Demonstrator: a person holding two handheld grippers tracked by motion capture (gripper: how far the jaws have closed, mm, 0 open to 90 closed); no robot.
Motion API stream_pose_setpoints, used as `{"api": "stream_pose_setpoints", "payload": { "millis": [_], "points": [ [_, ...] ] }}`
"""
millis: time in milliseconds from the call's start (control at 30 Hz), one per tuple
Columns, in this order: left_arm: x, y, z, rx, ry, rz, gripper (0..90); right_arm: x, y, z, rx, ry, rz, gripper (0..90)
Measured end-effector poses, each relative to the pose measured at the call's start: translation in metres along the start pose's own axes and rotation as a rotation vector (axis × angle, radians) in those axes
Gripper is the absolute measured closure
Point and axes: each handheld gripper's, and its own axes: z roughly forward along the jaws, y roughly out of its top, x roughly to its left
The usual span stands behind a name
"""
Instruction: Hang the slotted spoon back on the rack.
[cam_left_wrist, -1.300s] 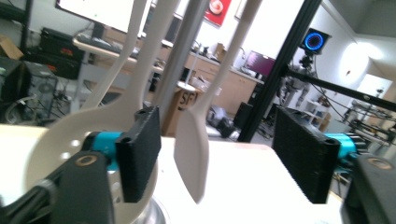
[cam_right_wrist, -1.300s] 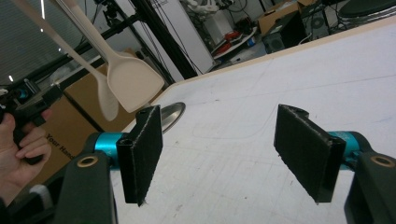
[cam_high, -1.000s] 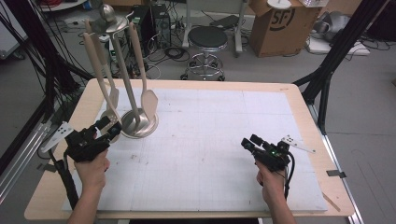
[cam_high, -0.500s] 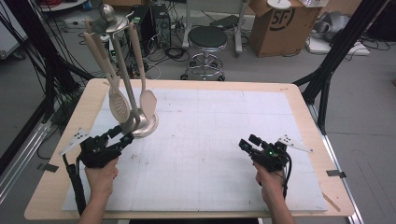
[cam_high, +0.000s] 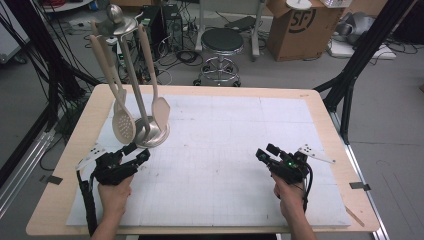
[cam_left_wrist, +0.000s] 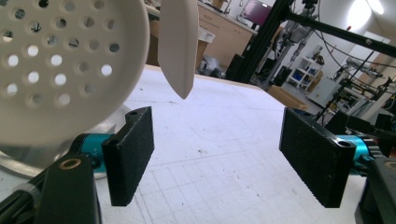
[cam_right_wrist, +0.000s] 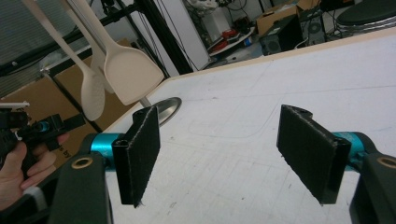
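My left gripper (cam_high: 136, 154) is spread wide with nothing between its pads, and just ahead of its tips hangs the skimmer (cam_high: 123, 126), its perforated bowl up and to the left of my jaws, with the spatula (cam_high: 160, 111) beyond it on the same stand (cam_high: 151, 136). My right gripper (cam_high: 267, 154) idles, gaping as well, far off to the side over the bare mat (cam_high: 225, 150). I judge this the approach to a grasp: next I must rise, bracket the skimmer's bowl or handle, and close.

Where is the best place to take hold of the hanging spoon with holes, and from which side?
Probably the thin handle just above the round bowl of the spoon, coming from the table's near side with the open left claw: the bowl is too wide and flat.
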Motion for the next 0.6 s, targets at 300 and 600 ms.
{"api": "stream_pose_setpoints", "payload": {
  "millis": [300, 600],
  "points": [
    [-0.0075, -0.0049, 0.0022, 0.028, -0.012, 0.024, 26.3, 0.0025, -0.0006, 0.0007, 0.006, 0.000, -0.013, 29.2],
    [-0.0077, -0.0053, 0.0021, 0.030, -0.011, 0.024, 25.8, 0.0032, -0.0005, 0.0001, 0.012, -0.005, -0.020, 28.5]
  ]
}}
